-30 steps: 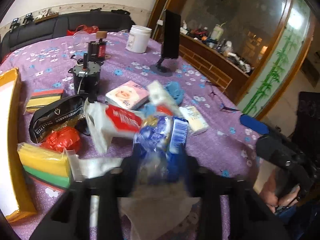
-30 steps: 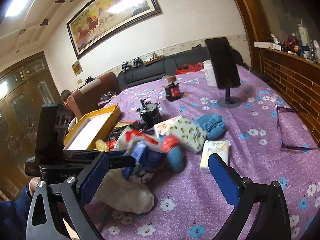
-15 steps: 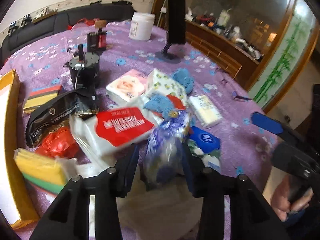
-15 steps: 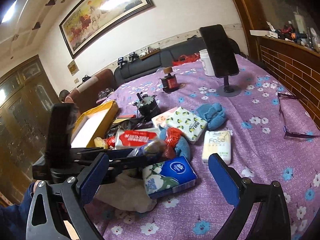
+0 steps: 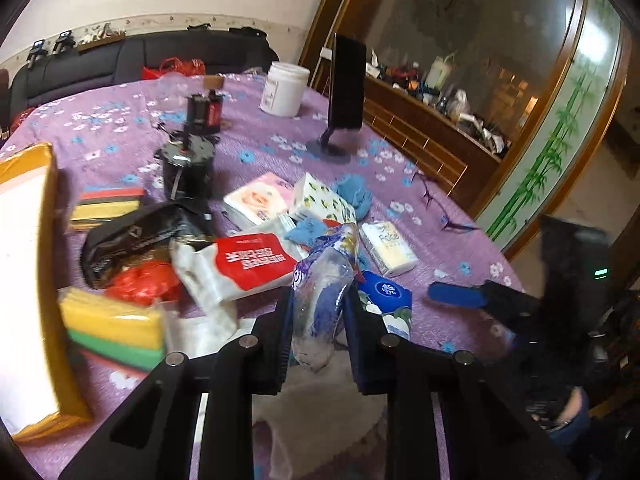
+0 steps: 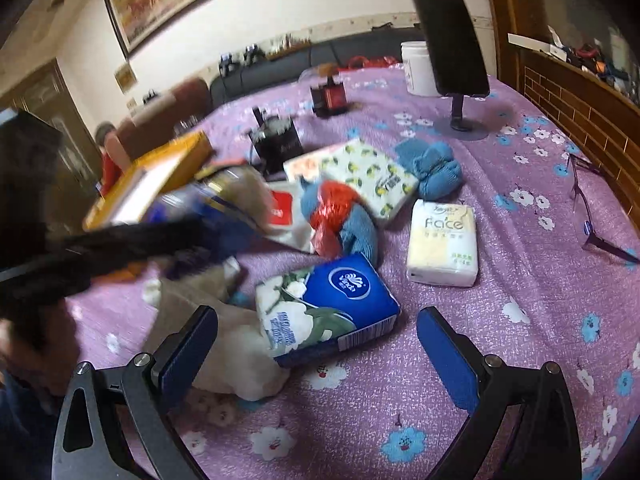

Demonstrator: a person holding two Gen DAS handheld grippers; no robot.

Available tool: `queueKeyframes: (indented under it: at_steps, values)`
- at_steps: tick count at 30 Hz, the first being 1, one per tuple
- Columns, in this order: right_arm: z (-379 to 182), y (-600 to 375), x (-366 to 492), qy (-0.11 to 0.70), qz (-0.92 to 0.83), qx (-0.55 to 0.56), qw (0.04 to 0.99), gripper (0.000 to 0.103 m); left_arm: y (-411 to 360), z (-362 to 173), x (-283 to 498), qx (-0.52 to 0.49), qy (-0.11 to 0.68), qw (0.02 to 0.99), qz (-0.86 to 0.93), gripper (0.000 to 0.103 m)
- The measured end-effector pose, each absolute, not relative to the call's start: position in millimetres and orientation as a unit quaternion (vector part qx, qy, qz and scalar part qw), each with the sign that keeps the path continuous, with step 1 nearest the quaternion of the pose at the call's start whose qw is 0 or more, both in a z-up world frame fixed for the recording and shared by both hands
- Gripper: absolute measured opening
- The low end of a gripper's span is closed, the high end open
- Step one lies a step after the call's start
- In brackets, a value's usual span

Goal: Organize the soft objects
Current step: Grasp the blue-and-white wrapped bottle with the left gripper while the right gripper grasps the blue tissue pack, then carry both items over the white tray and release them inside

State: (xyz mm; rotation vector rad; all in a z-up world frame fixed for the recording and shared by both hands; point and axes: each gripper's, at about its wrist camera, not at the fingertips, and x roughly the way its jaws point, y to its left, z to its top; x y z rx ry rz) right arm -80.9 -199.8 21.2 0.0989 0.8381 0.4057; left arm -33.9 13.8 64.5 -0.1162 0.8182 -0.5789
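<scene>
2 wrist views, angled down, close, sharing blue tissue pack

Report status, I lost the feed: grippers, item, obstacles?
Left gripper shut on a crinkly plastic bag. Right gripper open, hovering at the blue tissue pack. Beige cloth lies against that pack.

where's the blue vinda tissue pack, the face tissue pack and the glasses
blue Vinda tissue pack (image 6: 340, 300), right wrist view, on its blue top face
Face tissue pack (image 6: 443, 242), right wrist view, middle of its front
glasses (image 6: 580, 194), right wrist view, on the purple frame
</scene>
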Motion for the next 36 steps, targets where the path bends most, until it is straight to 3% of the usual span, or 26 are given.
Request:
queueKeyframes:
  at_steps: [9, 10, 11, 24, 36]
  values:
    - [3, -182, -61, 0.430, 0.162, -0.022, 0.888, 0.100, 31, 71, -42, -0.073, 0.380, 0.880, -0.274, 0.023]
    - [4, -183, -63, 0.425, 0.171, -0.016, 0.889, 0.088, 32, 71, -42, -0.074, 0.379, 0.881, -0.273, 0.023]
    - [5, -184, -65, 0.419, 0.177, -0.012, 0.890, 0.083, 33, 70, -43, -0.075, 0.378, 0.881, -0.274, 0.023]
    - [47, -186, -87, 0.362, 0.201, 0.016, 0.910, 0.084, 60, 81, -52, -0.093, 0.359, 0.892, -0.258, 0.023]
    - [95, -116, -65, 0.364, 0.288, 0.017, 0.885, 0.084, 134, 102, -57, -0.094, 0.344, 0.915, -0.189, 0.023]
